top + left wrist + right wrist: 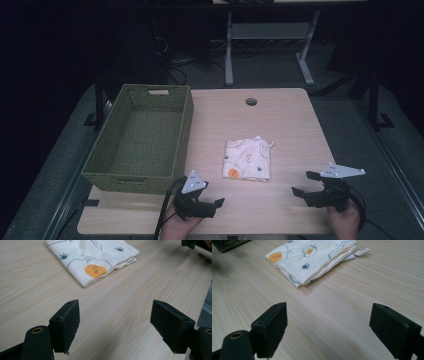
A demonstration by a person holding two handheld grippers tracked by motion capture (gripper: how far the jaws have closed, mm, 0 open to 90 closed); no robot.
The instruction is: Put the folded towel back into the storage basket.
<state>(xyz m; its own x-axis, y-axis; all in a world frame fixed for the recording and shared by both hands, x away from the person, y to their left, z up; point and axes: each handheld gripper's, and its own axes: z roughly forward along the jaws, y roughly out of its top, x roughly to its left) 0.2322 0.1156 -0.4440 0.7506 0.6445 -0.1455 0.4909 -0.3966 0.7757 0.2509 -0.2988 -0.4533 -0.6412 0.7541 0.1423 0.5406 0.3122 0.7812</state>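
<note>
A folded white cloth printed with paw marks, eggs and an orange face lies flat on the wooden table, right of centre. My left gripper rests near the front edge, below and left of the cloth, open with nothing between its jaws. My right gripper sits at the front right, also open and empty, pointing toward the cloth. In the left gripper view the cloth lies ahead of the spread left gripper. In the right gripper view the cloth lies ahead and to the left of the wide right gripper.
A green woven basket stands empty on the table's left half, close to my left gripper. A round cable hole sits near the far edge. Beyond the table are a desk frame and floor cables.
</note>
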